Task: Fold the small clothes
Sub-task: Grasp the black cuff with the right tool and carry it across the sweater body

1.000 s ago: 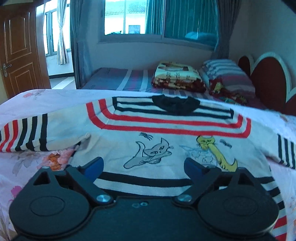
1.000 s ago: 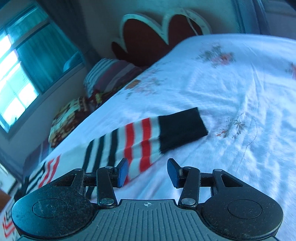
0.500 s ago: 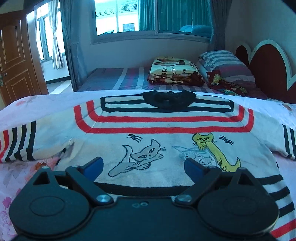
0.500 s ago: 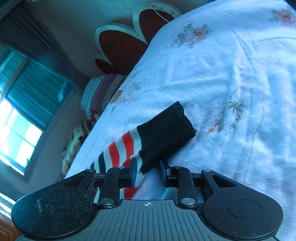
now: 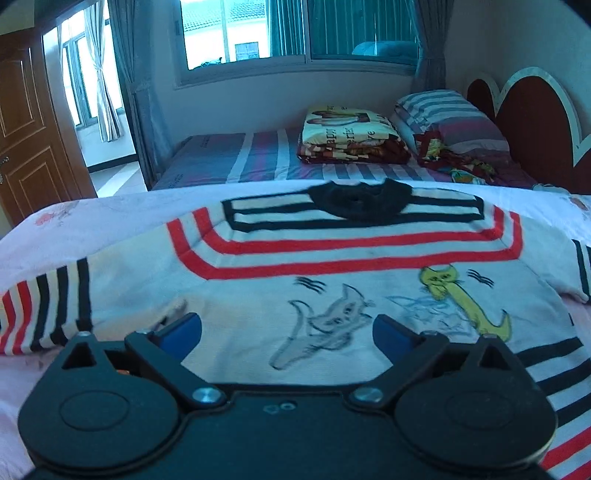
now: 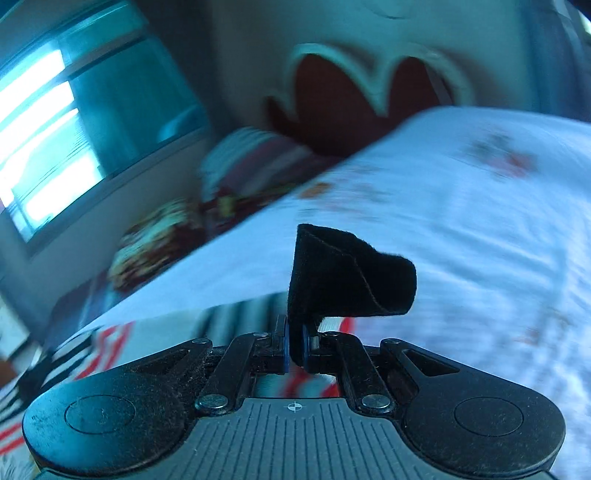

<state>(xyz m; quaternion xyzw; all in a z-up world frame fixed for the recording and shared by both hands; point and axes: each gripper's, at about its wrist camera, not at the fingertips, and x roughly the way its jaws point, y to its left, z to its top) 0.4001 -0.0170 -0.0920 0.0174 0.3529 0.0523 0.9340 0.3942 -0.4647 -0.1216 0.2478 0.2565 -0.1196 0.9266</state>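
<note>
A small white sweater (image 5: 332, 273) with red and black stripes, a black collar and cat drawings lies flat, front up, on the floral bedsheet (image 5: 92, 225). My left gripper (image 5: 287, 334) is open and empty, low over the sweater's lower front. Its left sleeve (image 5: 44, 302) stretches out to the left. My right gripper (image 6: 294, 343) is shut on the sweater's black sleeve cuff (image 6: 347, 280) and holds it lifted off the sheet; the striped sleeve (image 6: 110, 343) trails below to the left.
A second bed with a striped sheet (image 5: 236, 158) stands behind, bearing folded blankets (image 5: 351, 136) and a striped pillow (image 5: 450, 118). A heart-shaped headboard (image 5: 535, 122) is at right, a window (image 5: 295, 29) at the back and a wooden door (image 5: 26, 129) at left.
My right gripper closed on the black cuff and lifted it off the sheet, moving fast. My left gripper shifted slightly over the sweater and stayed open.
</note>
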